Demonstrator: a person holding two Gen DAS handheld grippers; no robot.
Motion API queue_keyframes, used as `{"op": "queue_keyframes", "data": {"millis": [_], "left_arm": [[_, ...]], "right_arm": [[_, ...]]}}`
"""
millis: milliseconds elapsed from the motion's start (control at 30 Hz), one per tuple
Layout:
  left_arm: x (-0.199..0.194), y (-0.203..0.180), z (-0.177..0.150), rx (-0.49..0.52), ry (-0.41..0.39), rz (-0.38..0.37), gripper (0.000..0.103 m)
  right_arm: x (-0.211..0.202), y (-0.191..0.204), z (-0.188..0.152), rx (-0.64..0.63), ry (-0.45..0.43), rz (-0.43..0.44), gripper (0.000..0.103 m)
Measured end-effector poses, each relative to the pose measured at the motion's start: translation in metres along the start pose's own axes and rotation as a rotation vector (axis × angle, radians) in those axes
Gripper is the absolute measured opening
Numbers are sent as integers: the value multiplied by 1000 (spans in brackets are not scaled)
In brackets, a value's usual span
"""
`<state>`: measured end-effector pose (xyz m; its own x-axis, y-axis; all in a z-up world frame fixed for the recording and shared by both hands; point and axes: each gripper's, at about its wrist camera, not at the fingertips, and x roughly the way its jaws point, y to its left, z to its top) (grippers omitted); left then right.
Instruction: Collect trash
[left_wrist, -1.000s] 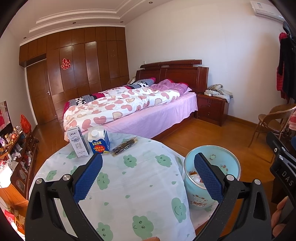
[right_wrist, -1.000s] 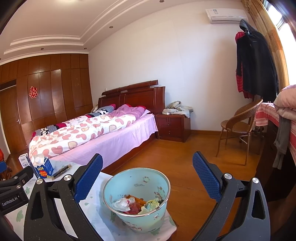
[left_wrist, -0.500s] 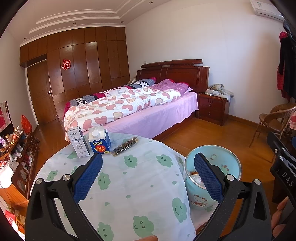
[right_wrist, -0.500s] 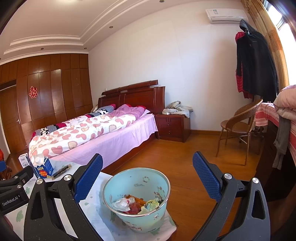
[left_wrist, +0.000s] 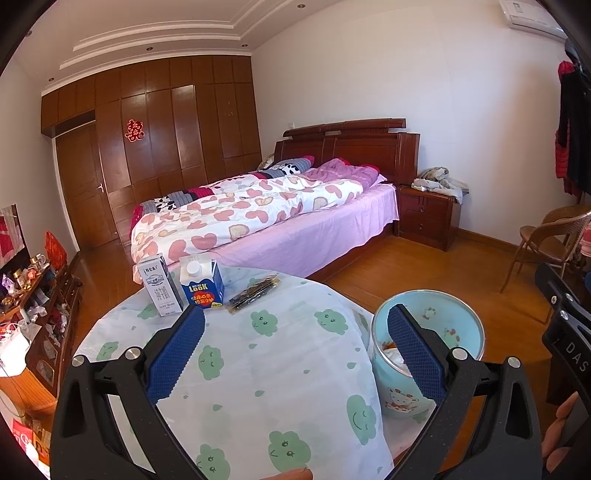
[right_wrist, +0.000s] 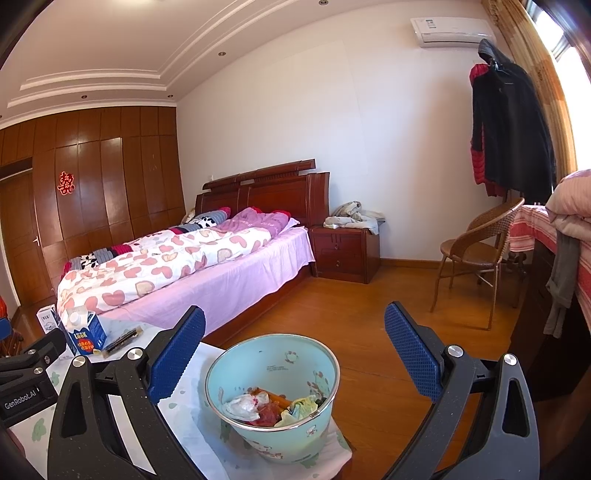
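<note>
Almost nothing has changed in the last second. The left gripper (left_wrist: 295, 347) and the right gripper (right_wrist: 293, 349) stay in the same spots, both with jaws wide apart and nothing held. The left view has only drifted a tiny bit. So I think no new trash is picked yet, and the next grab has not begun.

The bin (right_wrist: 273, 398) is the landmark. It is a round, light blue tin pail with a shiny rim and small cartoon pictures. It sits at the edge of the table (left_wrist: 258, 369). Inside it lie crumpled wrappers (right_wrist: 273, 404), white, red and green.

Well to the left of the bin, at the far side of the table, stand two boxy cartons: a white carton (left_wrist: 159, 288) and, just beside it, a blue carton (left_wrist: 202, 282) with a white cap. A flat dark packet (left_wrist: 254, 290) lies next to the blue one, nearer the bin. The table has a soft white cloth with green cloud faces. The gripper pads are blue and bumpy.
</note>
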<state>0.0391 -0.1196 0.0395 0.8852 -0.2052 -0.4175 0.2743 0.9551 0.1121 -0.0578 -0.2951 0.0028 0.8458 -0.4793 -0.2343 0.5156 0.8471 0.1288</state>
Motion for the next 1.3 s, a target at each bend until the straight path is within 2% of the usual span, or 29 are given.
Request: {"op": "queue_keyframes", "data": {"millis": [400, 667, 933, 1300], "left_arm": [[0, -2, -1, 0, 5, -24, 97], [-2, -7, -1, 18, -4, -15, 97], [3, 0, -1, -31, 31, -58, 97], [8, 6, 1, -55, 44, -22, 97]], "right_arm": [[-1, 1, 0, 0, -1, -3, 96], [-1, 0, 0, 0, -2, -4, 96], [0, -2, 1, 0, 0, -6, 96], [1, -7, 0, -2, 19, -8, 96]]}}
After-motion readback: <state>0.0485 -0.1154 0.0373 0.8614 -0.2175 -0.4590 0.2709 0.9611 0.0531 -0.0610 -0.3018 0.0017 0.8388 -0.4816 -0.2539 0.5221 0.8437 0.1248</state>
